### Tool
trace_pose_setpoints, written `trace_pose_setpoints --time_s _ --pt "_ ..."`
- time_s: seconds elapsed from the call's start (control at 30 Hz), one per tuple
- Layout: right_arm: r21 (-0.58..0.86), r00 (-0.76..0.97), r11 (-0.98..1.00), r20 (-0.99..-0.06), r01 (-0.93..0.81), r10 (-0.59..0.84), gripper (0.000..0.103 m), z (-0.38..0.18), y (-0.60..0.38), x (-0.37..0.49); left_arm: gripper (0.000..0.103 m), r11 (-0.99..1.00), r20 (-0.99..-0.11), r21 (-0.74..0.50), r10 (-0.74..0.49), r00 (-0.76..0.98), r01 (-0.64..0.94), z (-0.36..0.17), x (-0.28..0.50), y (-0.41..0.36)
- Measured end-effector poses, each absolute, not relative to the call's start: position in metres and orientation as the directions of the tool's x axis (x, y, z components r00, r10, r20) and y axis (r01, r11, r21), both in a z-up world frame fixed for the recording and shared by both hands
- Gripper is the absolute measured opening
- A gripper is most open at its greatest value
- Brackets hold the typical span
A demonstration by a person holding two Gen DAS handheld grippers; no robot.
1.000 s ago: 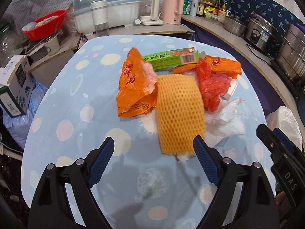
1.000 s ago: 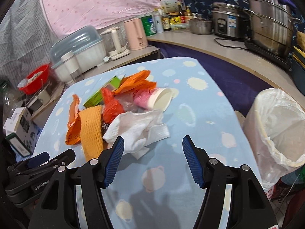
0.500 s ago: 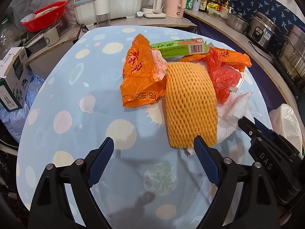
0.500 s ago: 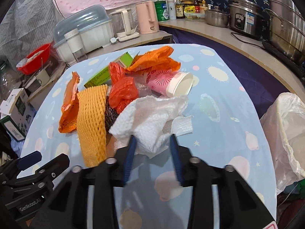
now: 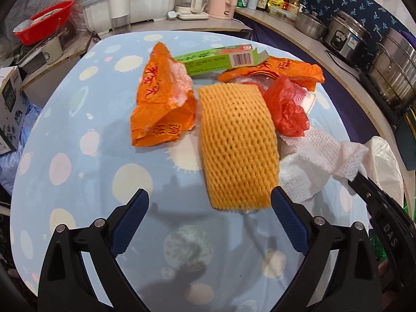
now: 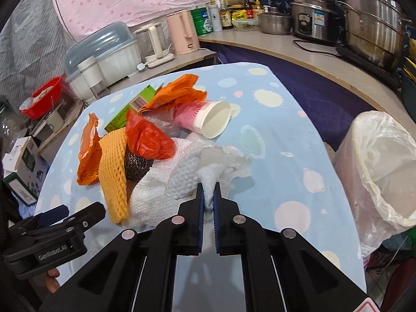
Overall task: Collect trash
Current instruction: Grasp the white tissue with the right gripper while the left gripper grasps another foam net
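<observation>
**Op:** Right tongs [image 6: 208, 197] are clenched on the near edge of the white paper towel [image 6: 197, 179]. It's bunched up between the pads, and the rest drapes back onto the trash pile in the middle of the worktop [image 6: 273, 161].

**Eng:** Lifted?

**Op:** Partly, I think. The pinched corner is off the cloth, but the far end looks like it rests against the steel scourer [image 6: 136, 165] and the red plastic bag [image 6: 148, 140]. Can't tell if it's snagged.

**Eng:** Left side?

**Op:** Left tongs [image 5: 208, 223] are released, jaws opening wide with nothing between them. They hover just short of the yellow foam net [image 5: 236, 145], whose near end sits close to the right-hand pad.

**Eng:** What else is in the pile?

**Op:** Orange wrapper [image 5: 161, 104] just left of the net, green carton [image 5: 221, 58] behind it, paper cup [image 6: 205, 119] on its side at the far right.

**Eng:** Step?

**Op:** First pick, I'd say. Towel gripped, not yet binned. The lined bin [image 6: 377, 166] stands off the worktop's right edge with its mouth open.

**Eng:** Next?

**Op:** Raise the towel clear so it doesn't drag the scourer or bag along, swing right over the bin, let go. The towel is limp, so a trailing end could catch the bin liner. The left can then close on the net.
</observation>
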State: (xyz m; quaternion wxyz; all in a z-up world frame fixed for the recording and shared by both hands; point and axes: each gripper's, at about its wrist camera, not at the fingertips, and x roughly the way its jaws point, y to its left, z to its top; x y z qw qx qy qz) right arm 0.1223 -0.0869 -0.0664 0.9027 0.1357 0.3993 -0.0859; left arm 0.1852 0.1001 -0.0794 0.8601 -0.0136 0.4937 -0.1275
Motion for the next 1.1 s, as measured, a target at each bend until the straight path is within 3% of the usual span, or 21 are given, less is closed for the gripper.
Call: trace_pose_setpoints --time_s 0.37,0.4,0.5,0.67,0.77,0.9,1.1 --pt "0.194 0.662 0.924 -0.746 0.329 -0.079 0.006 -0.064 -0.117 0.085 0.092 0.954 -0.865 -0.206 -0.281 0.416 0.216 -0.101 0.207 0.064" --pt "0.194 0.659 0.922 -0.747 0.334 -0.081 0.006 -0.065 -0.119 0.084 0.089 0.954 -0.867 -0.207 -0.281 0.411 0.214 -0.104 0.209 0.062" --pt "0.204 0.655 0.915 -0.751 0.349 -0.083 0.006 -0.068 -0.125 0.077 0.064 0.949 -0.875 -0.219 -0.295 0.384 0.229 -0.11 0.211 0.055" --pt "0.221 0.684 0.906 -0.723 0.36 -0.096 0.006 -0.055 -0.135 0.069 0.045 0.948 -0.879 -0.208 -0.29 0.378 0.243 -0.109 0.205 0.053" --pt "0.231 0.713 0.901 -0.693 0.367 -0.112 0.006 -0.04 -0.14 0.064 0.046 0.941 -0.876 -0.235 -0.313 0.366 0.242 -0.106 0.2 0.056" --pt "0.243 0.742 0.893 -0.657 0.379 -0.136 0.006 -0.023 -0.147 0.056 0.067 0.929 -0.851 -0.25 -0.345 0.396 0.271 -0.091 0.182 0.055" --pt "0.246 0.754 0.889 -0.639 0.386 -0.15 0.006 -0.015 -0.153 0.052 0.078 0.895 -0.807 -0.254 -0.405 0.43 0.367 -0.066 0.162 0.034"
